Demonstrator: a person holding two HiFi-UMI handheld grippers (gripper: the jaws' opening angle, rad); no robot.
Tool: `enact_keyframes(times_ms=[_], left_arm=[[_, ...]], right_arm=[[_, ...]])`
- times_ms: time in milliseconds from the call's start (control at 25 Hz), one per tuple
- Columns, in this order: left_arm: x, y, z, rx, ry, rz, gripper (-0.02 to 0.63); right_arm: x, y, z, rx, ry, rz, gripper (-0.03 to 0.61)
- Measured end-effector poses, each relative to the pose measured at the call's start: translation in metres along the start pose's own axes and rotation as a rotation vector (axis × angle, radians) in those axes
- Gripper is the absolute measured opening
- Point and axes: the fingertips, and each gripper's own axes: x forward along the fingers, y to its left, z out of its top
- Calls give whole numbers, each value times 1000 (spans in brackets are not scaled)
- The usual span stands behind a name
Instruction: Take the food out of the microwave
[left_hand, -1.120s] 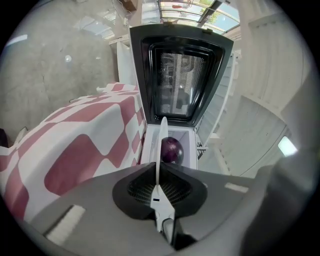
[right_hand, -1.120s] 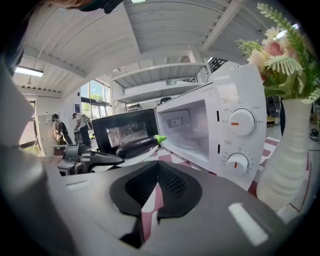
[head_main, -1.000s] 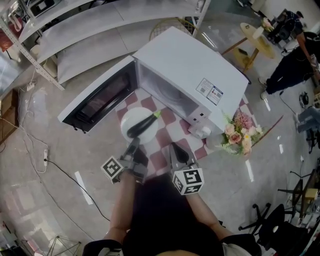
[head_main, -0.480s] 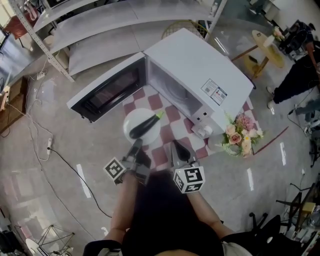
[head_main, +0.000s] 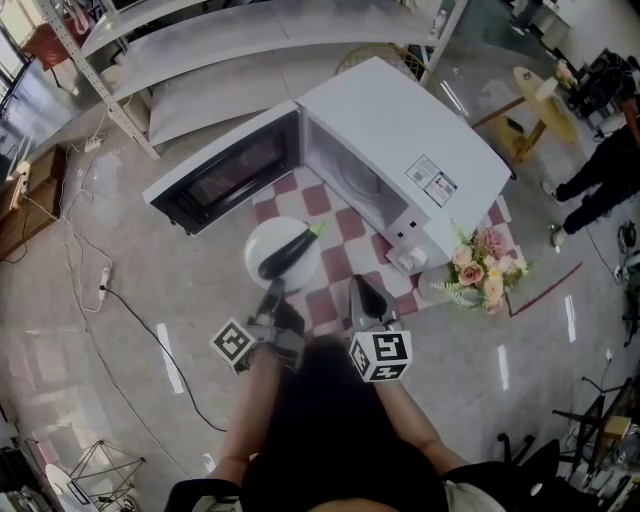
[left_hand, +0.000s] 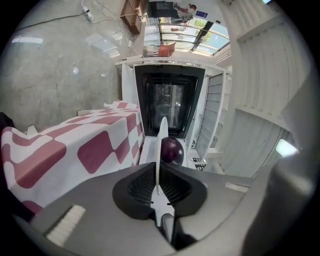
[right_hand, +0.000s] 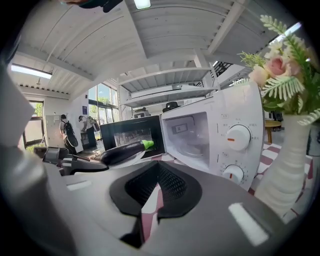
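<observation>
Shiny grey floor, with a red-checked cloth (head_main: 345, 262) spread on it. Off the cloth's left edge the microwave door (head_main: 225, 180) hangs open. Over the front left corner, the left tongs (head_main: 273, 290) are clamped on the rim of a white plate (head_main: 252, 250) with an eggplant (head_main: 285, 250) on it, clear of the microwave (head_main: 400, 130). The right tongs (head_main: 358, 285) sit just beside, closed on nothing. The plate's stiff but breakable and the eggplant looks smooth and rolly, so I'd keep it level and pinch the opposite rim too.

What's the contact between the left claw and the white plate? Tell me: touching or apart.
Touching. The left gripper view shows the left claw shut on the white plate, seen edge-on, with both pads pressed against its rim.
</observation>
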Motion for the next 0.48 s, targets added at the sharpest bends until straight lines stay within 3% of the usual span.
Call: enact_keyframes(times_ms=[200,480], left_arm=[[-7,-4,8,21,-68,-31,23],[-10,-1,7,23,-88,-32,23]], right_arm=[[-2,2,-5,14,9,-2,0],[-5,-1,-6,19,6,-11,-2]])
